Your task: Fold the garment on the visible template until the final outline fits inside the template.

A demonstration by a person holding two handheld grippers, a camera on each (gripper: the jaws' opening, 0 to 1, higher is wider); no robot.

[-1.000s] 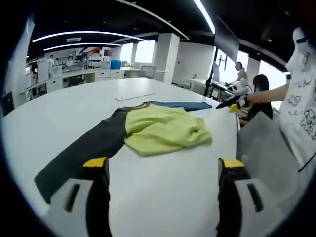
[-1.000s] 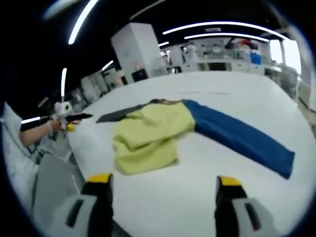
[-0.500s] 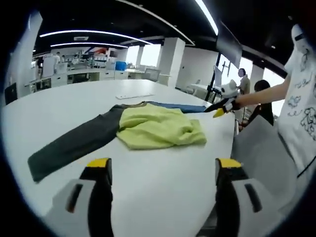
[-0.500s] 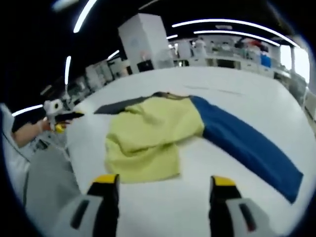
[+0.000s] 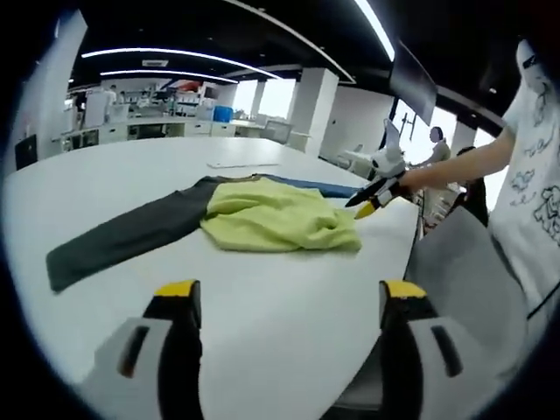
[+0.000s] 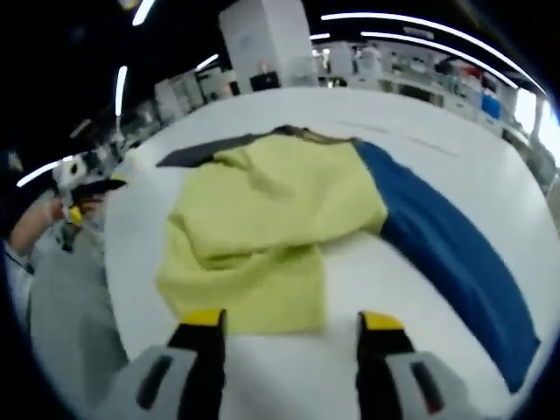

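A garment lies on the white table (image 5: 262, 289): a yellow-green body (image 5: 271, 214) folded over itself, a dark grey sleeve (image 5: 122, 241) stretched one way and a blue sleeve (image 6: 446, 254) the other. My left gripper (image 5: 280, 302) stands open over bare table, well short of the cloth. The right gripper (image 6: 289, 324) is open right at the near hem of the yellow body (image 6: 262, 227). In the left gripper view the right gripper (image 5: 374, 188) shows, held by a person's hand at the garment's far edge. In the right gripper view the left gripper (image 6: 74, 188) shows small at the left.
A thin white strip (image 5: 241, 164) lies on the table beyond the garment. The table's edge (image 5: 385, 289) runs close on the person's side, with the person's white shirt (image 5: 534, 201) beside it. Desks and pillars stand far behind.
The right gripper has moved closer to the yellow body's near hem, which now looms larger in its view. The left gripper view has shifted a little; the garment lies as before.
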